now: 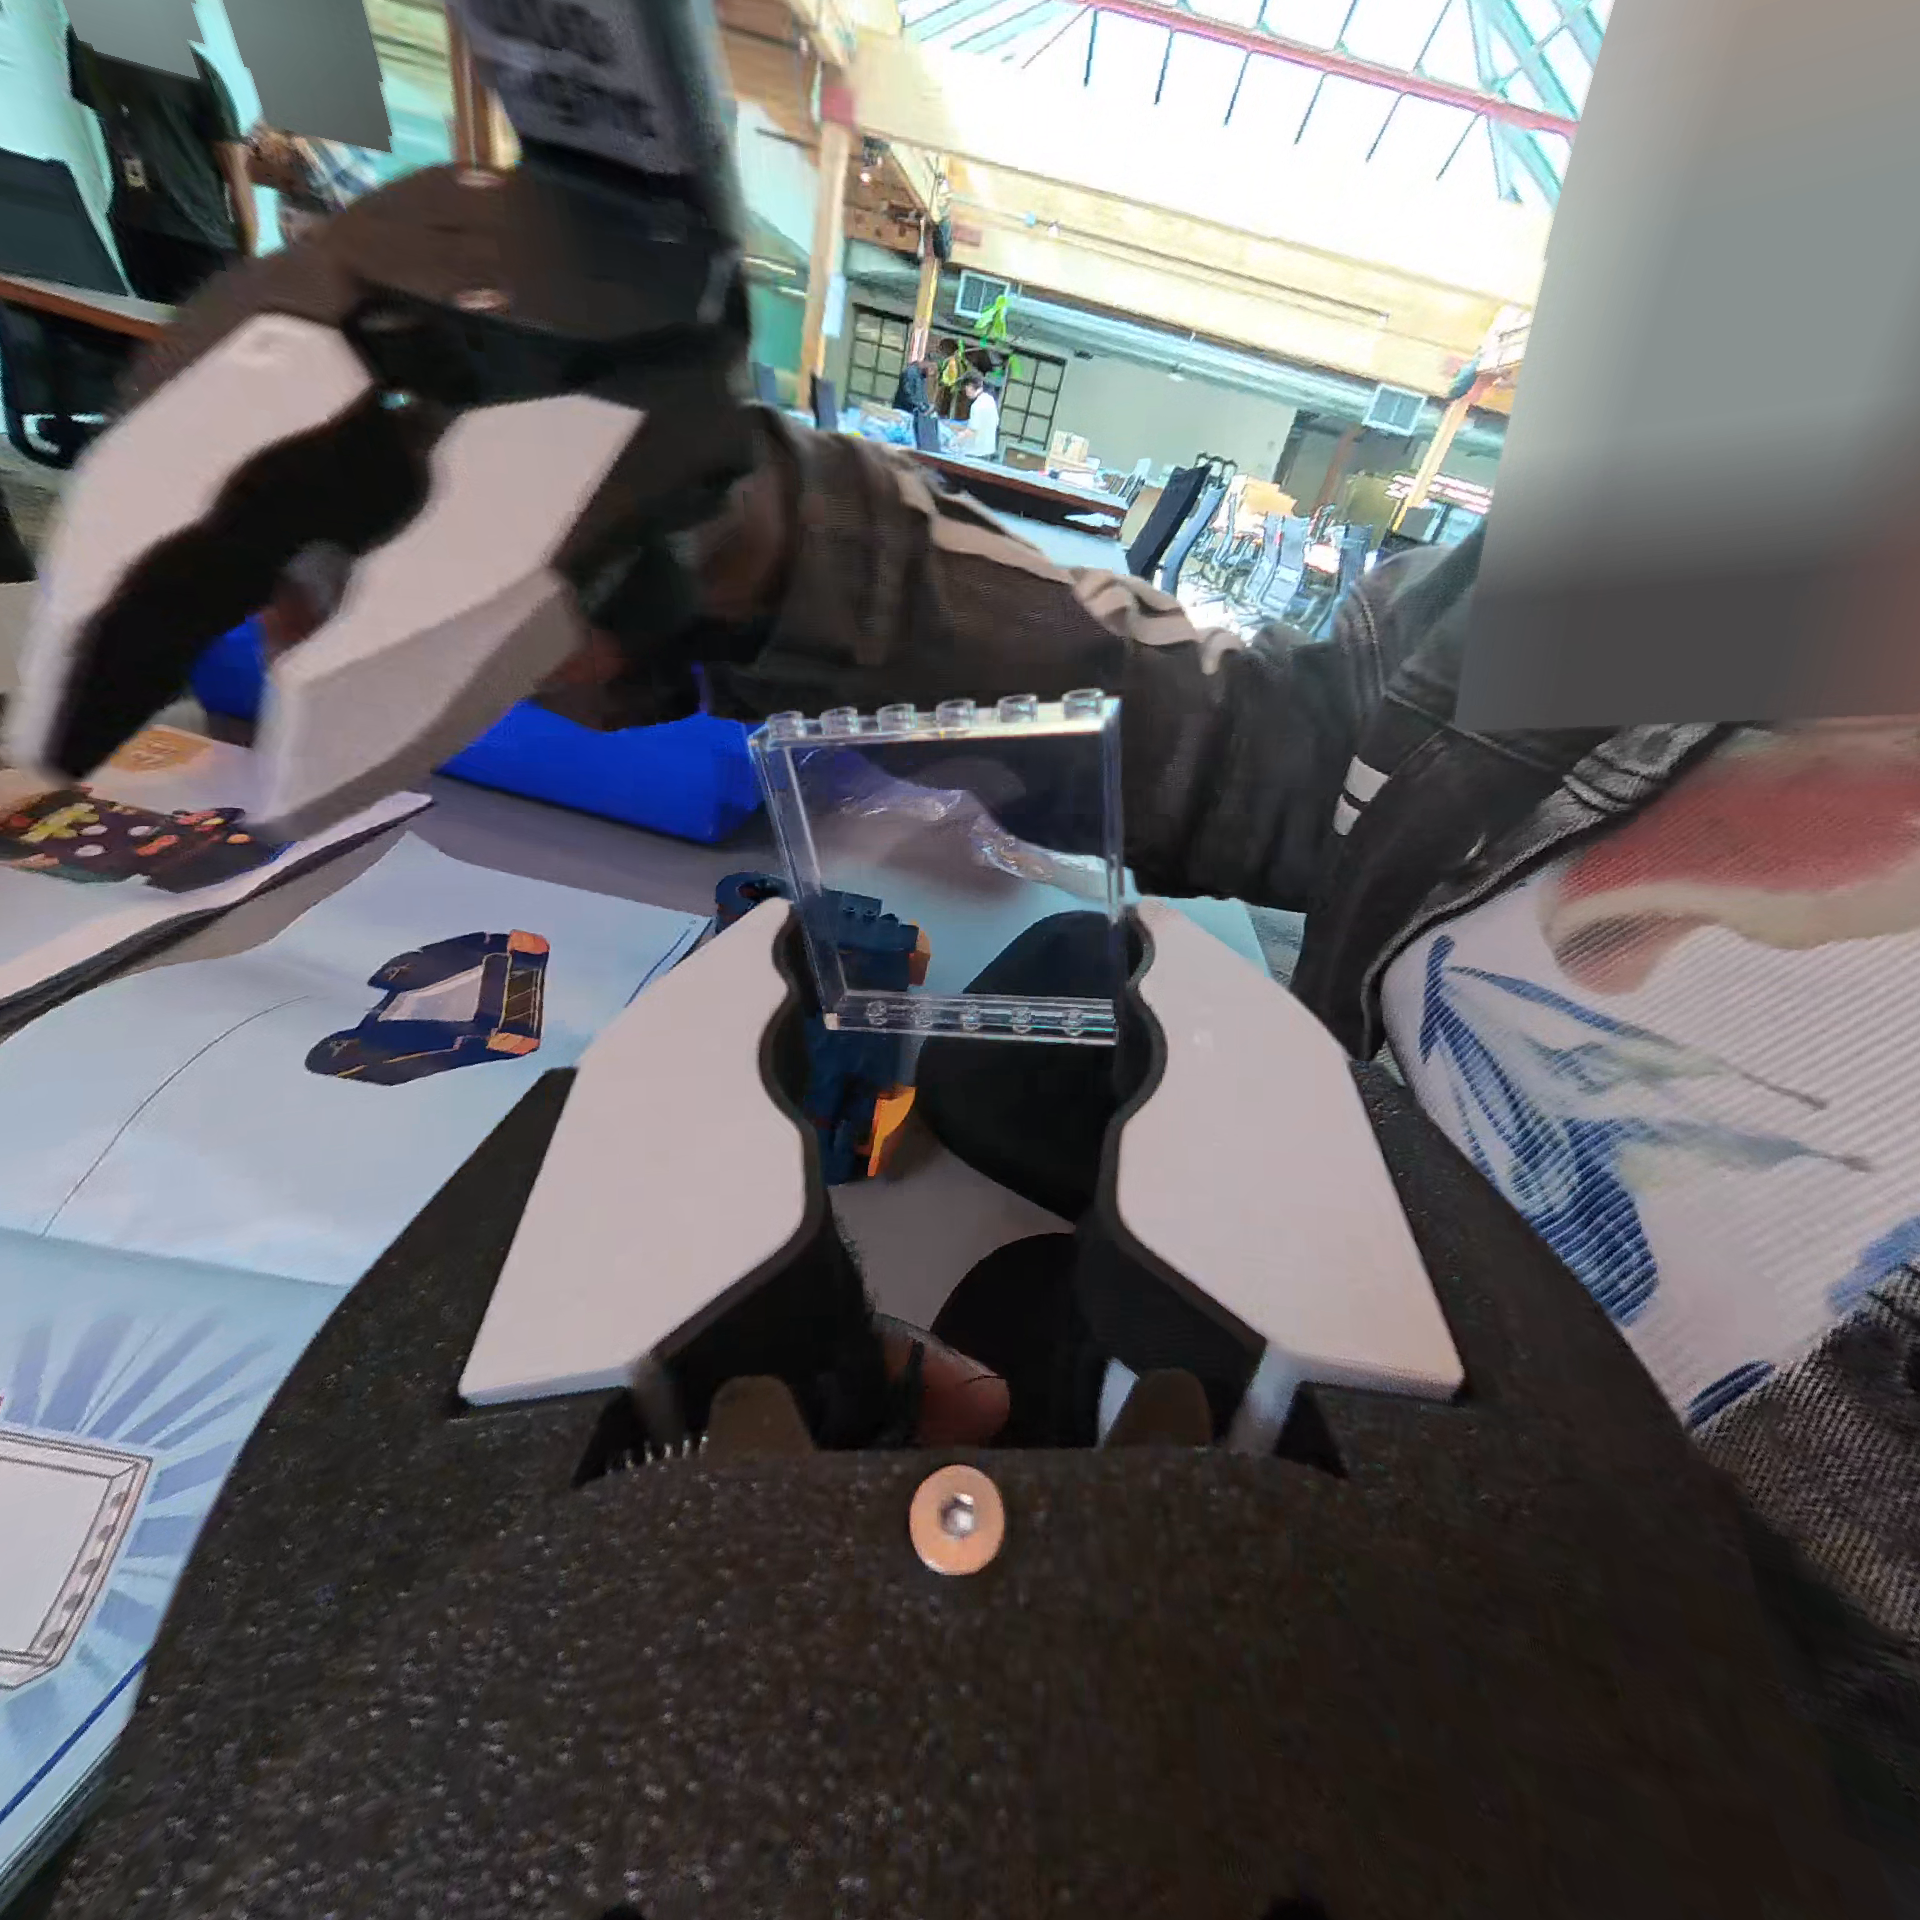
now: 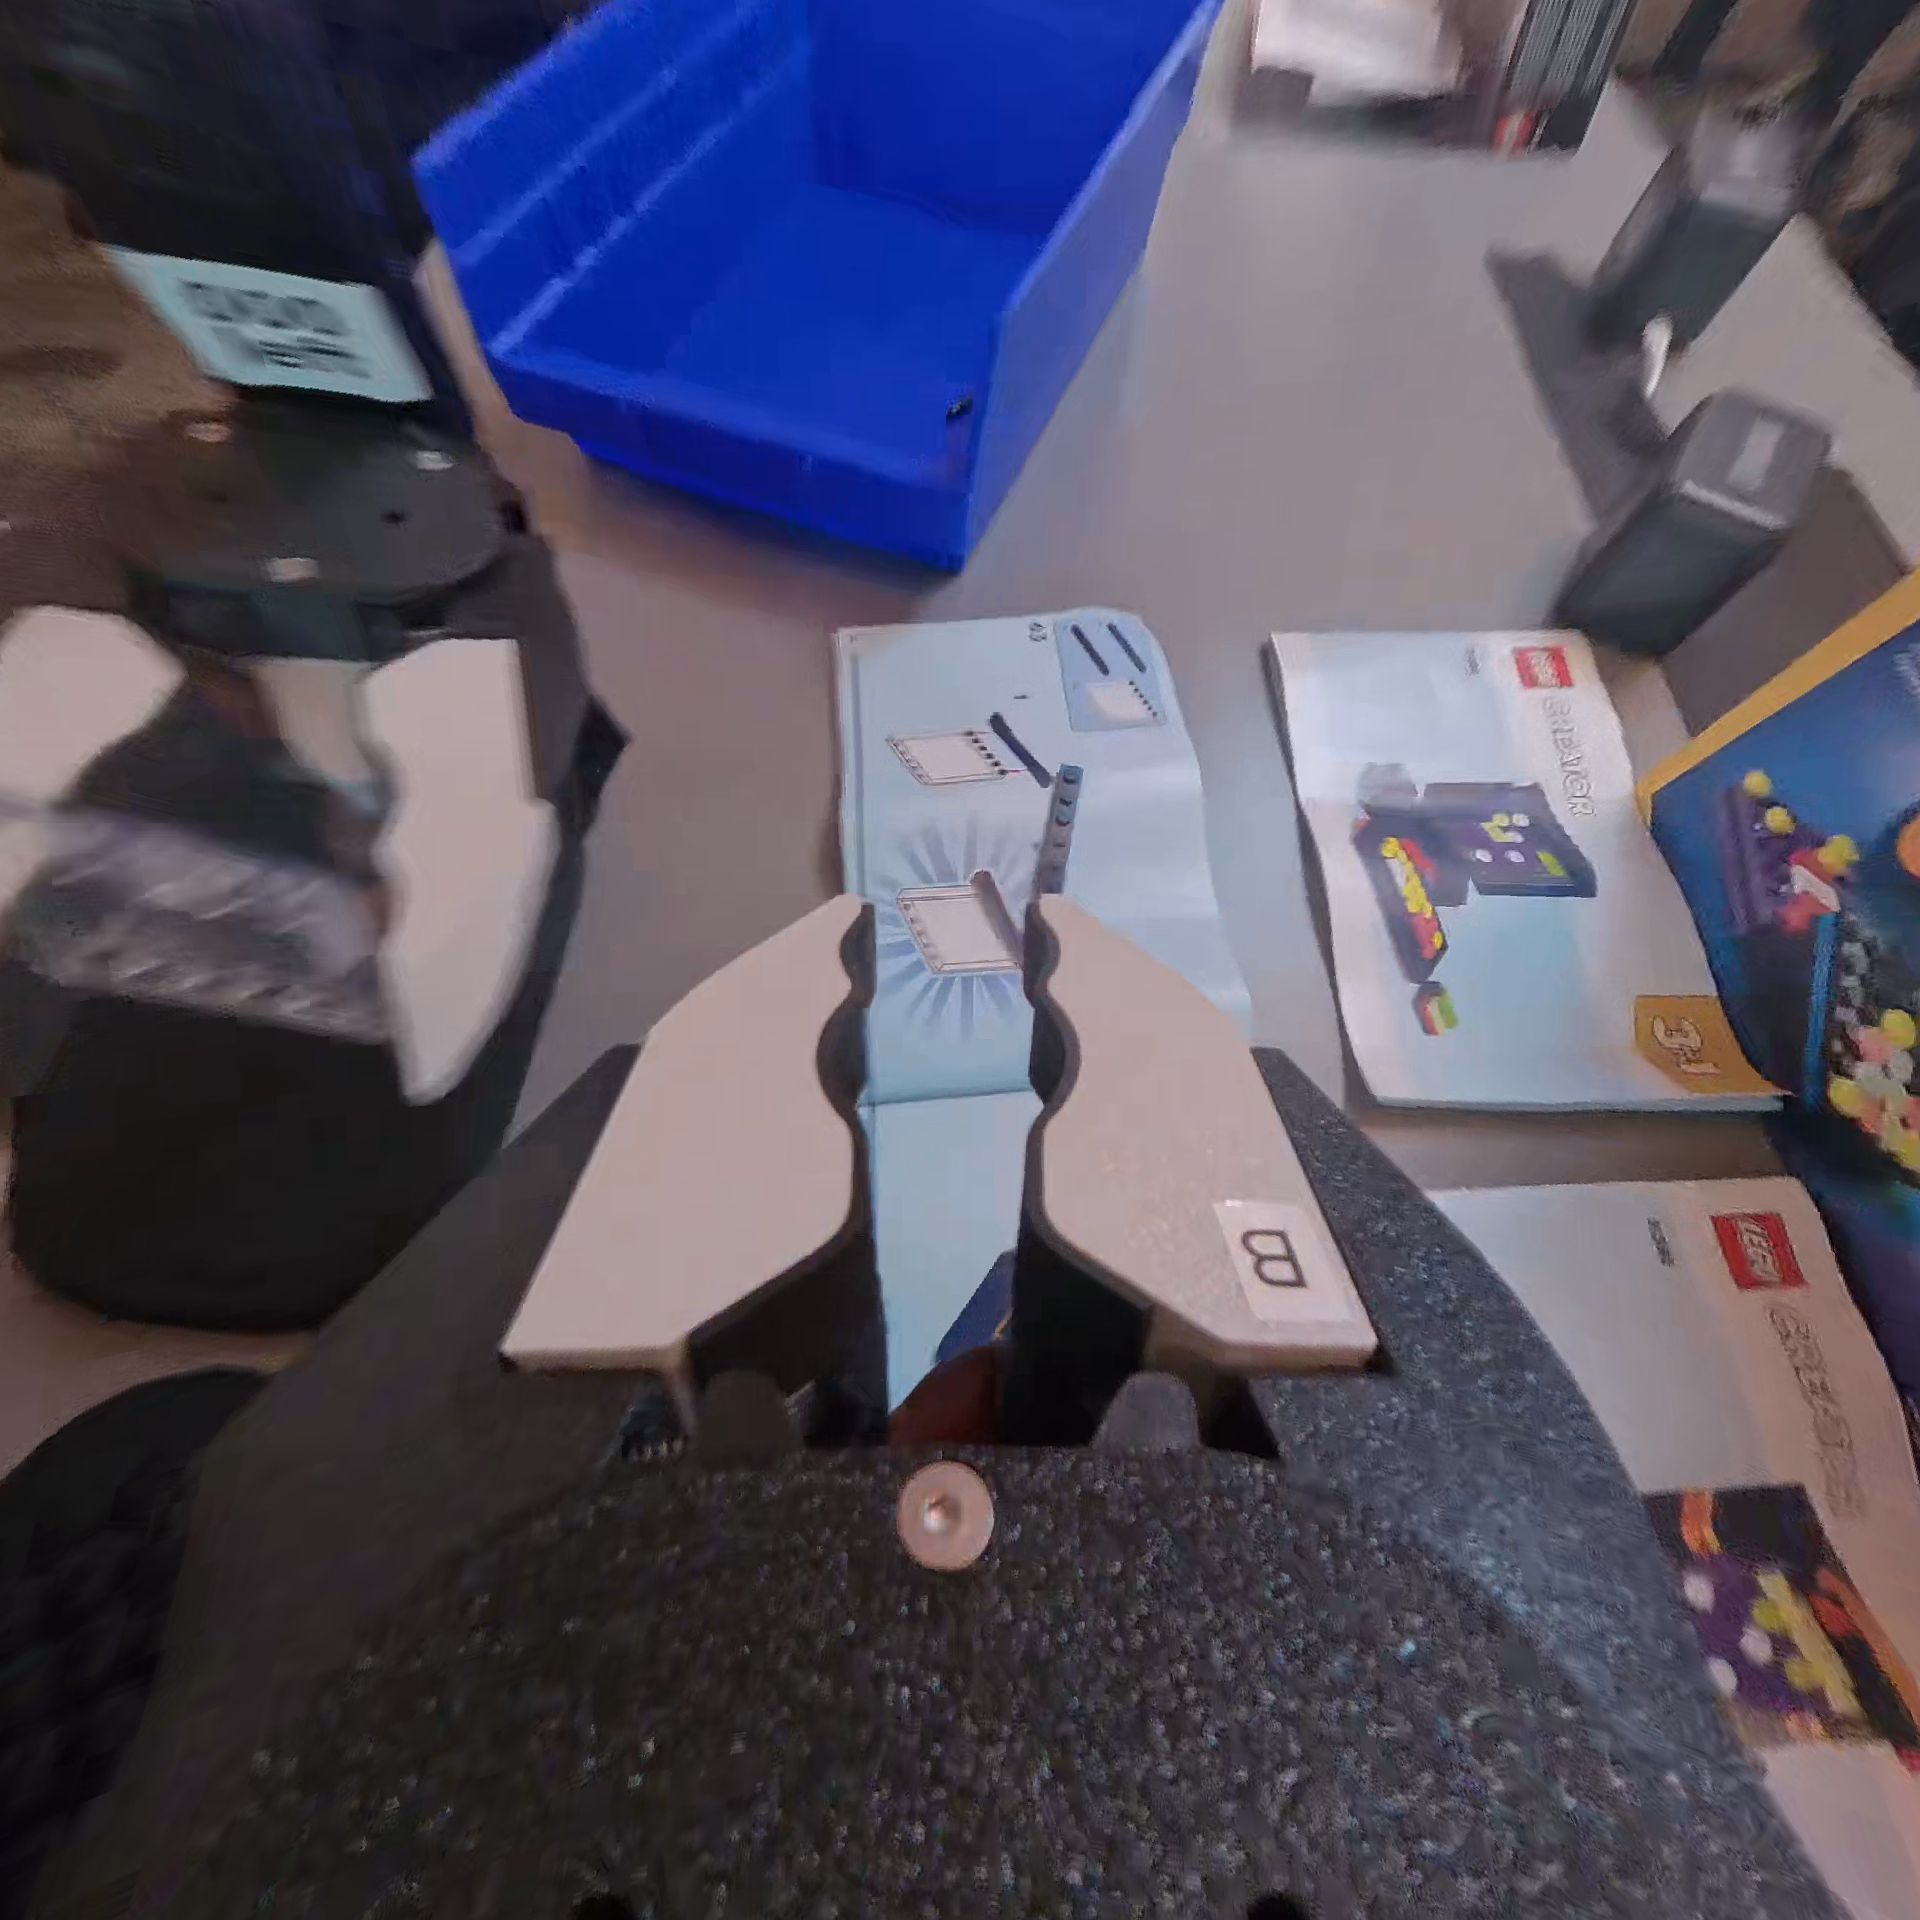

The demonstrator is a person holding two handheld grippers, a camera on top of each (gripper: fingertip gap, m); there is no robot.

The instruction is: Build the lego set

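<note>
My left gripper point(image 1: 956, 925) is shut on a clear panel brick point(image 1: 945, 862) and holds it upright above the table by its side edges. A dark blue and orange lego build point(image 1: 868, 1039) sits on the table just behind it. My right gripper point(image 2: 945, 914) is open and empty above the open instruction booklet point(image 2: 1018, 727). A thin dark plate point(image 2: 1060, 821) shows just past its right fingertip, over the page; I cannot tell whether they touch. The right gripper point(image 1: 187, 758) also shows, blurred, at the upper left of the left wrist view. The left gripper point(image 2: 260, 831) shows blurred in the right wrist view.
A blue bin point(image 2: 810, 260) stands at the back of the grey table point(image 2: 1299, 416). Closed booklets point(image 2: 1475, 862) and a set box point(image 2: 1818, 831) lie to the right. Dark grey boxes point(image 2: 1704, 520) stand beyond. A person's jacket sleeve point(image 1: 1039, 623) crosses behind the panel.
</note>
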